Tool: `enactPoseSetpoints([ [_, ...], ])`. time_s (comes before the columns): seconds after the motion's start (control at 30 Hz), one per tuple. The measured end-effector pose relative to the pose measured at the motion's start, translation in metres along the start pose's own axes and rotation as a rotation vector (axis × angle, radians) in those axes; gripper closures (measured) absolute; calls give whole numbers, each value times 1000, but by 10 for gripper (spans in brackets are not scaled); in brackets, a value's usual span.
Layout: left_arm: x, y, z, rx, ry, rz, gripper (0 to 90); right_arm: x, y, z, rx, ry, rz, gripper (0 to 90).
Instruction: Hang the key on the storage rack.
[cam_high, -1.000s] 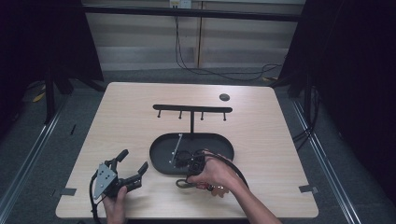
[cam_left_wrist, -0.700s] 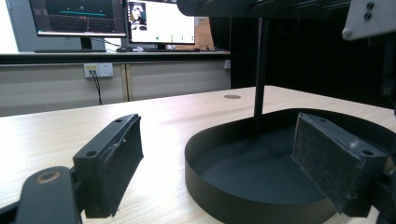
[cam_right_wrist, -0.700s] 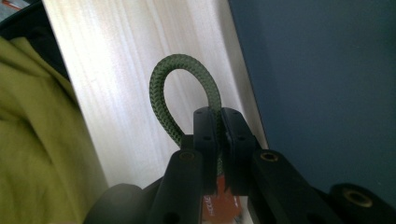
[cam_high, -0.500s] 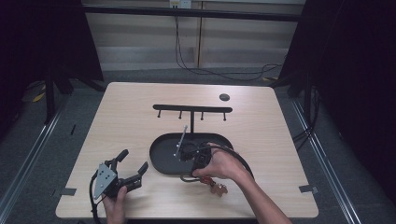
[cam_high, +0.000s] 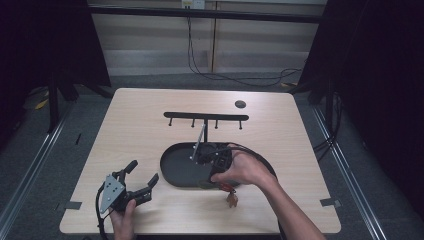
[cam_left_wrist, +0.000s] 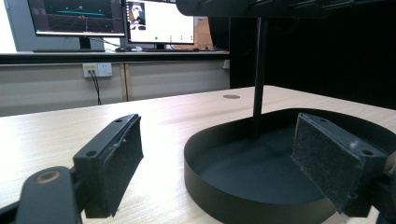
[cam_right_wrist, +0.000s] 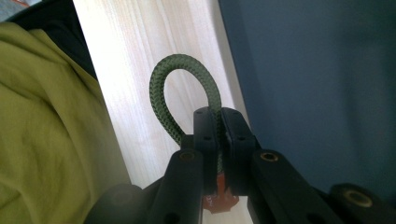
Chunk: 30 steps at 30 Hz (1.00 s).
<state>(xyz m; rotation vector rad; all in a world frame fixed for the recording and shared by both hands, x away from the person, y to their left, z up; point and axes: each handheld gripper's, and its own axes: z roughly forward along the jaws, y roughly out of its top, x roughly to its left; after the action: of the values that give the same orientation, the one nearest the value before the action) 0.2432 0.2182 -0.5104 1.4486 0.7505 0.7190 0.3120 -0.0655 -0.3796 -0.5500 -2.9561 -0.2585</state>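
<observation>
My right gripper (cam_right_wrist: 220, 126) is shut on a green braided cord loop (cam_right_wrist: 180, 79), and an orange piece (cam_right_wrist: 219, 198) shows below the jaws. In the high view a hand holds the right gripper (cam_high: 220, 179) over the near rim of the black oval tray (cam_high: 172, 172), with the orange piece (cam_high: 231, 198) hanging above the table. A thin post rises from the tray to a black hook bar (cam_high: 205, 116). My left gripper (cam_high: 142, 172) rests at the front left, open and holding nothing. Its pads (cam_left_wrist: 116, 158) face the tray wall (cam_left_wrist: 224, 196) and the post (cam_left_wrist: 258, 70).
A small dark round disc (cam_high: 240, 104) lies near the table's far right. Yellow-green cloth (cam_right_wrist: 46, 116) hangs past the table's near edge. Monitors (cam_left_wrist: 79, 16) stand on a counter beyond the table. Bare wood lies left of the tray.
The right hand has carried the gripper and the cord away from the front edge, up and over the tray's near rim. The left gripper has stayed put.
</observation>
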Motion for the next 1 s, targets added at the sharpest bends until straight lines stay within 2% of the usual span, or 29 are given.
enactPoseSetpoints([
  [0.1, 0, 0, 0, 4, -2, 3, 158, 0, 0, -7, -12, 0, -12, 858],
  [0.47, 0, 0, 0, 1, -2, 4, 158, 0, -4, -43, -57, -32, 3, 858],
  [0.57, 0, 0, 0, -1, -2, -1, 158, -1, -4, -47, -48, -39, 11, 858],
  [0.73, 0, 0, 0, 1, -2, 1, 158, -4, -5, -56, -70, -48, 21, 857],
  [1.0, 0, 0, 0, 1, -2, 2, 158, -5, 0, -73, -92, -73, 5, 858],
])
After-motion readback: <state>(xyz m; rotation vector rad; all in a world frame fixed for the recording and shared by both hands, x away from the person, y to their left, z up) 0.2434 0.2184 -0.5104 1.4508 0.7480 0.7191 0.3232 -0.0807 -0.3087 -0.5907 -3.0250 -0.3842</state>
